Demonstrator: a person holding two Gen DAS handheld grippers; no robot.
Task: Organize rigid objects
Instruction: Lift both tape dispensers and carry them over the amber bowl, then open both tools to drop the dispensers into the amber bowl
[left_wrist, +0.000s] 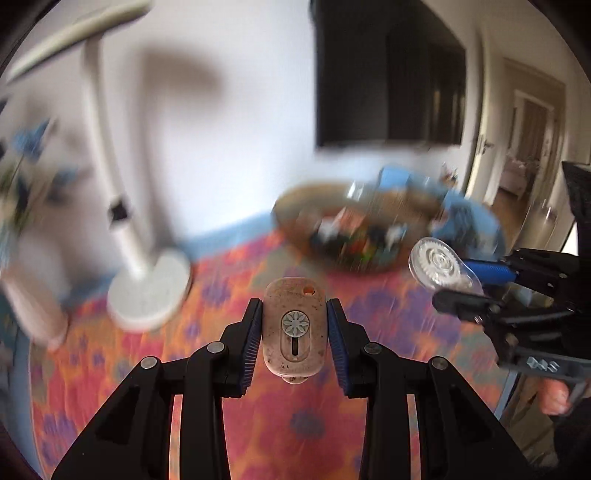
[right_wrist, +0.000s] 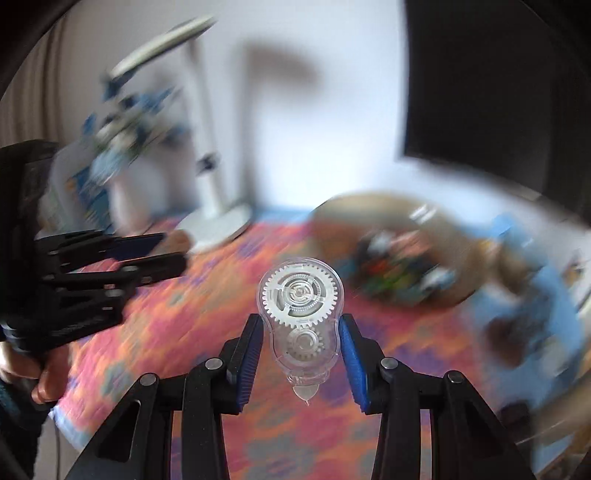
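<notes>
My left gripper (left_wrist: 294, 325) is shut on a beige speckled oblong device (left_wrist: 294, 328) with a flower dial, held above the floral cloth. My right gripper (right_wrist: 301, 338) is shut on a clear correction-tape dispenser (right_wrist: 301, 314) with white gears. In the left wrist view the right gripper (left_wrist: 476, 282) shows at the right with the clear dispenser (left_wrist: 439, 266) in it. In the right wrist view the left gripper (right_wrist: 162, 251) shows at the left. A brown basket (left_wrist: 306, 206) holding several small objects sits beyond both grippers; it also shows in the right wrist view (right_wrist: 461, 291).
A white desk lamp (left_wrist: 147, 291) stands at the left on the pink and orange floral cloth (left_wrist: 280, 424). A vase of blue flowers (right_wrist: 122, 155) stands beside the lamp. A dark screen (left_wrist: 388, 74) hangs on the wall. Blue items (right_wrist: 535, 295) lie right of the basket.
</notes>
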